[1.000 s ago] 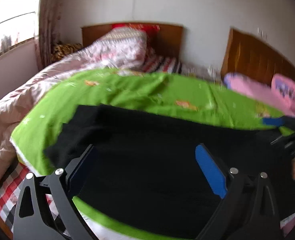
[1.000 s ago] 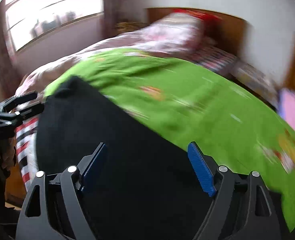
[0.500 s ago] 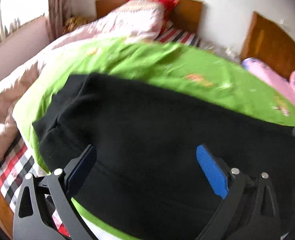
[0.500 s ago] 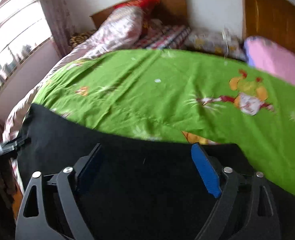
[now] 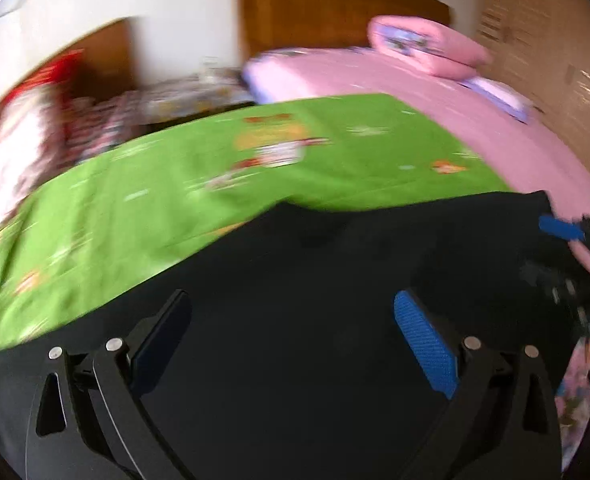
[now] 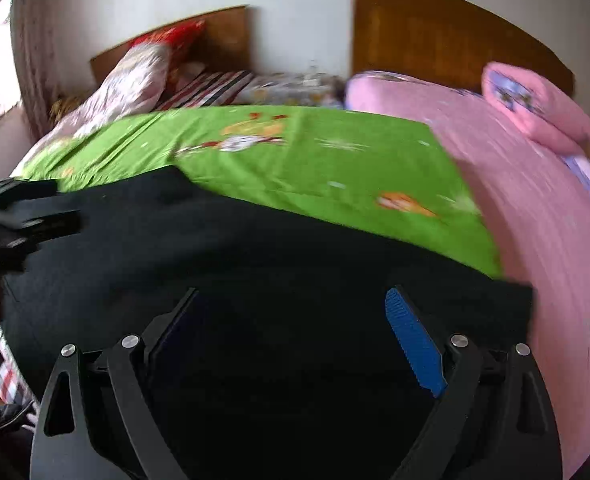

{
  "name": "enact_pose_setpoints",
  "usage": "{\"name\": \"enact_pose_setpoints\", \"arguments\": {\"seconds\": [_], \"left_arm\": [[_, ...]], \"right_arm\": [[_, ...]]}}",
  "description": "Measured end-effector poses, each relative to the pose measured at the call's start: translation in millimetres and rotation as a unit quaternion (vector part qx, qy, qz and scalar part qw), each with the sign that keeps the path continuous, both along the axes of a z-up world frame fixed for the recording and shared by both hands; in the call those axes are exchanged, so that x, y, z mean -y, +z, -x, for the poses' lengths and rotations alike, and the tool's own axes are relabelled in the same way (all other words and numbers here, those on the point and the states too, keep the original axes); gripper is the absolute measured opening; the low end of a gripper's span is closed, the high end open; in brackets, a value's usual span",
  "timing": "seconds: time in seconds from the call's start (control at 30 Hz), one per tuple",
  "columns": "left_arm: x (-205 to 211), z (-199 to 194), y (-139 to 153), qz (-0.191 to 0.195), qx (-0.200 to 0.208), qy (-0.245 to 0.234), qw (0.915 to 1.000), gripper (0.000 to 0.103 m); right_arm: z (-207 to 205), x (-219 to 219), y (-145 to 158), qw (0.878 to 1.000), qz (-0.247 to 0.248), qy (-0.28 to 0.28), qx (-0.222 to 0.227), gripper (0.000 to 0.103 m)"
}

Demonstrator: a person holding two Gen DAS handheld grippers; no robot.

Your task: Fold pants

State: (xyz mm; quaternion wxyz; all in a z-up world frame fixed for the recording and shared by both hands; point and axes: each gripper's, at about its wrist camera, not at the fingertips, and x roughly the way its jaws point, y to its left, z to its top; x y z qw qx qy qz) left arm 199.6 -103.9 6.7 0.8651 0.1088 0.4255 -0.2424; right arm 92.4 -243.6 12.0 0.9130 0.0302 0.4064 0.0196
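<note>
Both tongs wide apart, empty, over black pants

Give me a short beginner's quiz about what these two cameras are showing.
1. True or false: the pants are black.
2. What lies directly under the pants: A) pink sheet B) green sheet C) bare floor?
3. Fill in: both the left gripper and the right gripper stand ____.

Key: 1 true; 2 B; 3 open.
</note>
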Motion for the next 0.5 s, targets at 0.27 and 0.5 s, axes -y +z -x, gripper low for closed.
{"name": "enact_pose_setpoints", "arguments": {"seconds": [0.27, 0.5], "left_arm": [[100.5, -51.3, -61.4, -0.066, -0.020, -0.020, 0.9974, 0.102], [106.1, -61.0, -64.7, -0.065, -0.005, -0.002, 0.9979, 0.102]], "right_arm": [[60.5, 11.7, -40.5, 0.998, 0.022, 0.052, -0.020, 0.088], [81.5, 16.0, -29.3, 1.000, 0.001, 0.029, -0.002, 0.088]]}}
